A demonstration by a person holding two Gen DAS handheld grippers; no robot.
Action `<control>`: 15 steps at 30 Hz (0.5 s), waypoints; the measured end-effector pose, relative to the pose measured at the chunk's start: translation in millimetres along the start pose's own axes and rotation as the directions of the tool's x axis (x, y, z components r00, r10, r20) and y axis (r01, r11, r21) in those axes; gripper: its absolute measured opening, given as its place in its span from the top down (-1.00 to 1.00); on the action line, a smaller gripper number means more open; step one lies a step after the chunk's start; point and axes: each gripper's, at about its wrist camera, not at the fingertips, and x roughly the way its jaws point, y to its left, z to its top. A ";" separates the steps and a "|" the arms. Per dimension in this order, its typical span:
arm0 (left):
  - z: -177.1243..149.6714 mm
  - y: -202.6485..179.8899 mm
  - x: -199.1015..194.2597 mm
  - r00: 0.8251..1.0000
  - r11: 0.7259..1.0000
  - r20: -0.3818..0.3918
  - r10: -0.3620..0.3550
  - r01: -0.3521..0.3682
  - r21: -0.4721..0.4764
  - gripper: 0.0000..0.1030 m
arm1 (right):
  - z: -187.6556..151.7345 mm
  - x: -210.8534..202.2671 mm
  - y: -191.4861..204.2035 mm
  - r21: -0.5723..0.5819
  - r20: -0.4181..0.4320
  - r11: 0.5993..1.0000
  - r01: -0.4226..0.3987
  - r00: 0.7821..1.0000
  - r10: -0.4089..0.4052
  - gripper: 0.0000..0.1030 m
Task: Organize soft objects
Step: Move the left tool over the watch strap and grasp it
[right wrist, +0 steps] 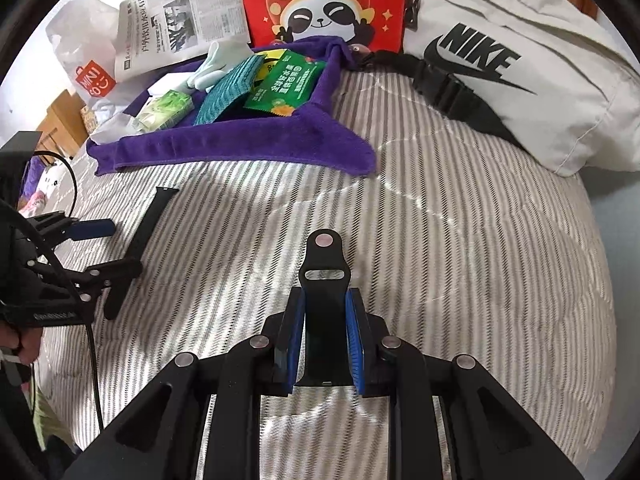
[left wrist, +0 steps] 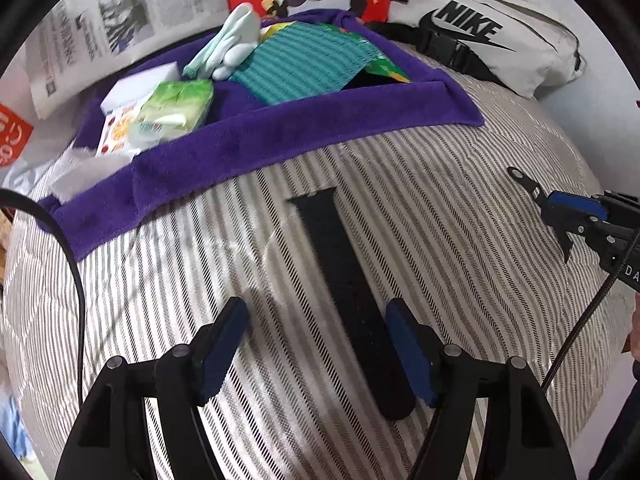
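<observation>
A long black watch strap [left wrist: 344, 272] lies flat on the striped bedding [left wrist: 440, 184]. My left gripper [left wrist: 316, 308] hangs open over its near end, the strap close to the right finger and the pads off it. In the right wrist view the same strap [right wrist: 154, 212] lies at the left with the left gripper [right wrist: 116, 248] over it. My right gripper [right wrist: 325, 296] is shut on a shorter black strap piece [right wrist: 324, 264] with a pin and a slot, held above the bedding. A purple towel [left wrist: 280, 136] further back carries a teal cloth [left wrist: 304, 60], pale gloves [left wrist: 236, 40] and a tissue pack [left wrist: 176, 104].
A white Nike bag [right wrist: 520, 80] with a black buckle strap lies at the back right. A red panda paper bag [right wrist: 324, 4] and a newspaper [right wrist: 180, 20] stand behind the towel. A green packet [right wrist: 284, 84] lies on the towel. A black cable [left wrist: 80, 300] runs along the left.
</observation>
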 end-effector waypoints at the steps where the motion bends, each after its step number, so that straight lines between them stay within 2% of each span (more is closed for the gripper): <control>1: 0.6 -1.5 0.1 1.000 1.000 0.012 0.000 0.000 0.004 -0.32 | -0.1 0.1 0.9 0.005 0.000 1.000 -0.001 1.000 0.001 0.60; 4: 3.4 -6.1 -0.8 0.999 1.000 0.047 -0.007 0.006 0.014 -0.07 | -0.3 1.0 3.3 0.017 0.000 1.000 -0.010 1.000 0.010 0.60; 6: 4.7 -7.1 -1.7 0.998 1.000 0.064 -0.018 0.017 0.019 0.20 | -0.5 1.7 4.5 0.025 0.001 1.000 -0.012 1.000 0.012 0.60; 7: 4.7 -9.0 -2.4 0.997 0.999 0.069 -0.021 0.019 0.025 0.43 | -0.8 2.1 4.9 0.026 0.000 1.000 -0.014 1.000 0.014 0.60; 8: 4.9 -9.3 -3.3 0.997 0.999 0.068 -0.024 0.022 0.029 0.54 | -1.4 2.0 5.4 0.028 0.000 0.999 -0.015 1.000 0.015 0.60; 15: 3.5 -3.3 -7.5 0.996 0.999 0.065 -0.054 0.054 0.004 0.58 | -3.0 -0.2 0.7 0.041 0.011 0.999 -0.023 1.000 0.023 0.60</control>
